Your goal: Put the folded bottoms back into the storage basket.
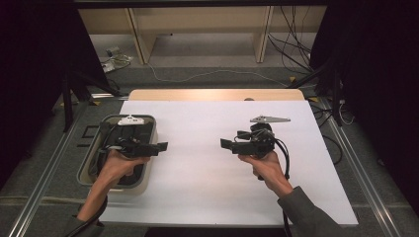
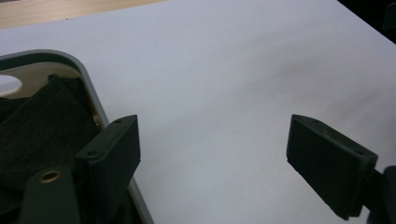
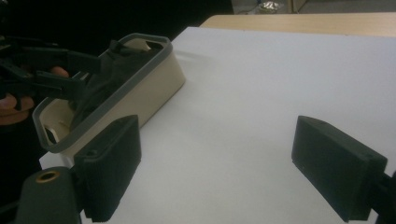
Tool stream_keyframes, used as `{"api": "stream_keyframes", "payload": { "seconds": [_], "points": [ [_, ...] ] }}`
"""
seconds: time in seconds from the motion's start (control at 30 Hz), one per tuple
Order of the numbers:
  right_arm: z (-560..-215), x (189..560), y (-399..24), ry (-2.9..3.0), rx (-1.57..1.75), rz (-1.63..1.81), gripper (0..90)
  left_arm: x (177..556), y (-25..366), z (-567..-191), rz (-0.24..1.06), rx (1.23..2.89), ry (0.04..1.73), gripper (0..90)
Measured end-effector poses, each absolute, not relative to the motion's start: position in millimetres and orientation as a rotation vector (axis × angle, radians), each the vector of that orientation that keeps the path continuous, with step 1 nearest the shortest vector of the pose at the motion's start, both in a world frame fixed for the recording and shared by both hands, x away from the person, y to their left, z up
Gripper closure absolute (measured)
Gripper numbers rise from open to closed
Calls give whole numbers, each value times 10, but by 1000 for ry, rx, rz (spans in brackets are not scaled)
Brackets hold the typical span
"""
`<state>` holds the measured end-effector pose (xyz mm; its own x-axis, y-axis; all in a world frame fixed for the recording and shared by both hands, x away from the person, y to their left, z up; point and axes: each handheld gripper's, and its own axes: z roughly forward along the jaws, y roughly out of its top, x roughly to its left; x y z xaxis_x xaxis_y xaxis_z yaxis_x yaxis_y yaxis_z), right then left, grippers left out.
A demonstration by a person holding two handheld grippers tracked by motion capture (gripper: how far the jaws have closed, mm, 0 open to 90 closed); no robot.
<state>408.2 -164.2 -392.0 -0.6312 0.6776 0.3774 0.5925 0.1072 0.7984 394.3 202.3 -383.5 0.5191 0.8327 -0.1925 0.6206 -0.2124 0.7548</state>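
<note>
You're holding the left tongs over the right rim of the bin, at the left edge of the worktop. Jaws are standing spread, nothing between them. Dark cloth is lying bunched inside the bin, below and left of the jaws. You're holding the right tongs well apart, over bare white sheet right of centre, pointing left toward the bin. Jaws are also standing spread, pinching nothing.
</note>
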Motion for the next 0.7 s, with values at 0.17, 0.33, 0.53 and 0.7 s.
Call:
{"api": "stream_keyframes", "payload": {
  "seconds": [0.17,0.33,0.53,0.7],
  "points": [
    [-3920,4008,-1654,2263,1258,1587,166,3875,1961,-3905,342,1939,1132,162],
    [-3936,3927,-1666,2257,1212,1583,167,3830,1923,-3950,362,1916,1093,159],
    [-3967,3843,-1725,2251,1183,1579,166,3755,1877,-4015,343,1840,1054,157],
    [-3989,3781,-1805,2232,1172,1593,166,3665,1834,-4057,356,1799,1010,157]
  ]
}}
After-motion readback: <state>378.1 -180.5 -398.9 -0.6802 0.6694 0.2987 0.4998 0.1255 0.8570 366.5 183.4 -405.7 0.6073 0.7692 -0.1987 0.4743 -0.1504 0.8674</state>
